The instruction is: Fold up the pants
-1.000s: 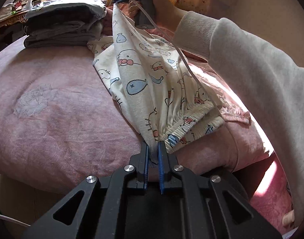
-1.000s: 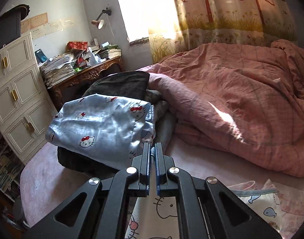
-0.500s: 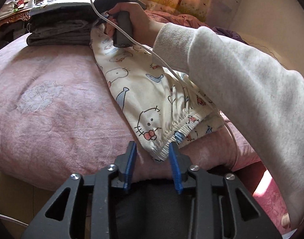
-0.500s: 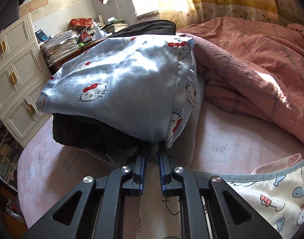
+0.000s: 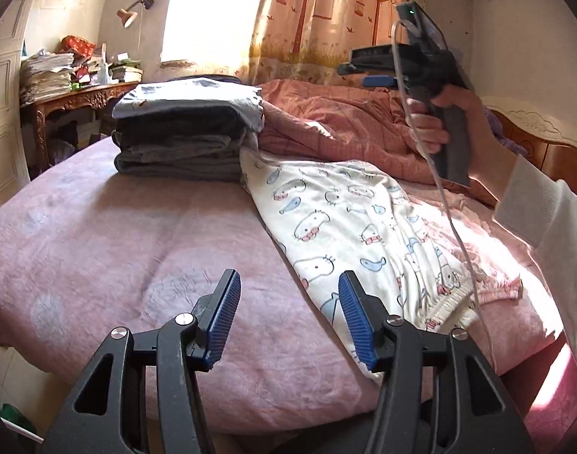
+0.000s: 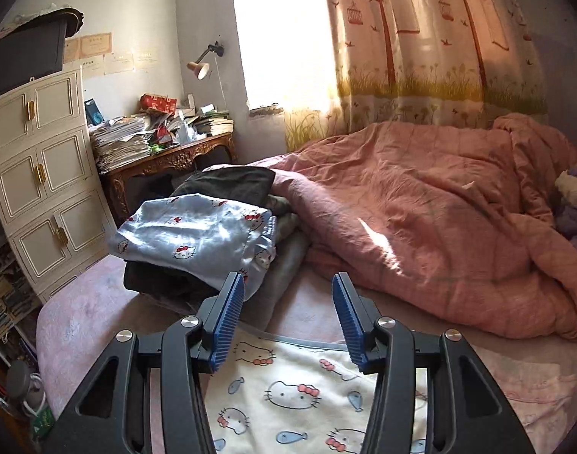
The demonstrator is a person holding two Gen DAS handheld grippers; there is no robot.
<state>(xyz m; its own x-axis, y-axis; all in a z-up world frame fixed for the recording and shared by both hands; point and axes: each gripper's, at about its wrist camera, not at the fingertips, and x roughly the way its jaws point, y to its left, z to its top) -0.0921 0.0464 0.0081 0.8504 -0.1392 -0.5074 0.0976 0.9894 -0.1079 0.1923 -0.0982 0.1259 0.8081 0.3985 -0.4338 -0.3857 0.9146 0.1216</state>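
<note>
White cartoon-print pants (image 5: 368,234) lie folded lengthwise on the pink bed, waistband toward the near right edge. My left gripper (image 5: 288,317) is open and empty, raised just left of the waistband end. My right gripper (image 6: 288,317) is open and empty above the pants' far leg end (image 6: 288,393). In the left wrist view the right gripper (image 5: 368,72) is held up in the air in a hand, well above the pants.
A stack of folded clothes (image 5: 186,140) sits at the far end of the pants, topped by a blue printed garment (image 6: 197,234). A crumpled pink quilt (image 6: 440,204) lies behind. A cluttered desk (image 6: 167,159) and white cabinet (image 6: 42,174) stand left of the bed.
Both grippers let go of the pants and opened wide. Both lifted and pulled back; the right one rose high above the pants, which now lie flat on the bed.
</note>
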